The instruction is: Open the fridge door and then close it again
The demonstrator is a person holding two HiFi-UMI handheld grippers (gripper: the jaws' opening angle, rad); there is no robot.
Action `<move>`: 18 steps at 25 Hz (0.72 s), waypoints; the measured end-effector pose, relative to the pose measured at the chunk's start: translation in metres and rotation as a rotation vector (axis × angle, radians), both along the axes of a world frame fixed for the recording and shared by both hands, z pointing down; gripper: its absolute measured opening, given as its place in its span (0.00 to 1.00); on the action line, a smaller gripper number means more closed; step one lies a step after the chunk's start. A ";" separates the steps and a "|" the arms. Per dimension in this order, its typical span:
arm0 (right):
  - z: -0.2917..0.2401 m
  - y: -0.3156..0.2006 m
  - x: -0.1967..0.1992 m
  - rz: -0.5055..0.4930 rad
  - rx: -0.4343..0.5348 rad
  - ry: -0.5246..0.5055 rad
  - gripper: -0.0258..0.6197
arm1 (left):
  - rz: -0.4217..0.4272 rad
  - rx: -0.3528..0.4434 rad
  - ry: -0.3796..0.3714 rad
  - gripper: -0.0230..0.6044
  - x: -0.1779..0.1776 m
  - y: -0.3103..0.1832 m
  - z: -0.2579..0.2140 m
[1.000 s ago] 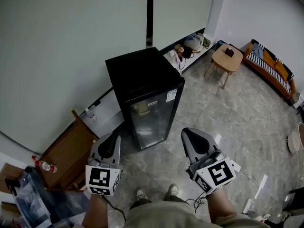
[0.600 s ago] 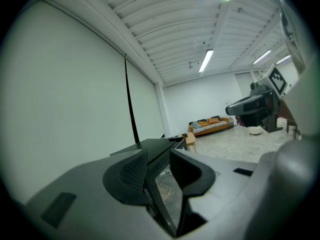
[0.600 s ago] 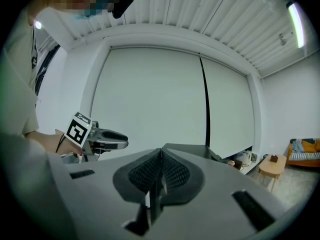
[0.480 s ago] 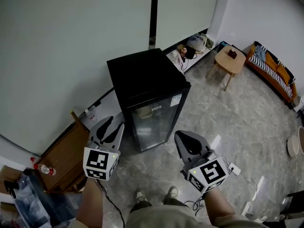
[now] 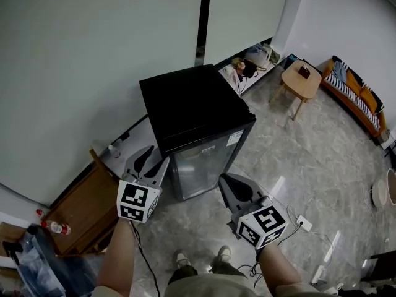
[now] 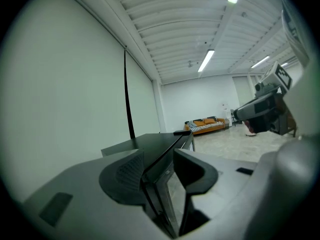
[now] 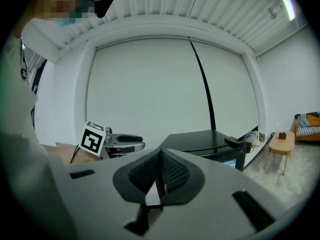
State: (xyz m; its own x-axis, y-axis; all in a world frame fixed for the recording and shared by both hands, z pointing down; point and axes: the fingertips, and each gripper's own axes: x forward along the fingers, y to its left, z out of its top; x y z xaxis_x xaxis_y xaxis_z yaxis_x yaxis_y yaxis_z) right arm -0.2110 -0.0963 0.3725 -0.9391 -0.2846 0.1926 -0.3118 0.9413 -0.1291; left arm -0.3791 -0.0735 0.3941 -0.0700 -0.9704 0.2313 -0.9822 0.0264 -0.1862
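The task is at its very start: the approach to the fridge (image 5: 189,101), with the opening pull not yet begun. The fridge is a small black one that stands on the floor (image 5: 309,159) against the pale wall (image 5: 93,54). Its glass door (image 5: 201,166) faces the person and lies flush with the body, so it is shut.

The left gripper (image 5: 156,156) hangs just beside the fridge's front left corner. Its jaws have just been opening and now stand wide. In the left gripper view the door's free vertical edge lines up in the gap between the jaws (image 6: 159,171). The edge appears to lie a little beyond the pads, and neither pad presses on it, so nothing is held.

The right gripper (image 5: 224,180) is near the front of the door, lower down, and apart from it. Its jaws are pressed together with nothing between them, as the right gripper view (image 7: 161,171) shows.

A small black hinge cap (image 7: 235,141) sits at the top corner on the far side from the left gripper, so the door likely swings from the edge the left jaws are lined up with. The next move probably calls for easing the left gripper forward until the pads straddle that edge, then closing on it and drawing it outward in an arc. The grip looks thin there, and a slip is the main risk.
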 end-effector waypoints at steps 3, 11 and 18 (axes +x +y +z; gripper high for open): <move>0.007 -0.004 -0.012 -0.002 -0.006 0.013 0.04 | 0.010 -0.020 0.018 0.31 -0.014 -0.011 0.017; 0.027 -0.010 -0.029 0.004 -0.026 0.051 0.04 | 0.038 -0.097 0.037 0.33 -0.030 -0.030 0.063; 0.048 -0.009 -0.029 0.010 -0.060 0.093 0.04 | 0.061 -0.116 0.097 0.34 -0.036 -0.038 0.087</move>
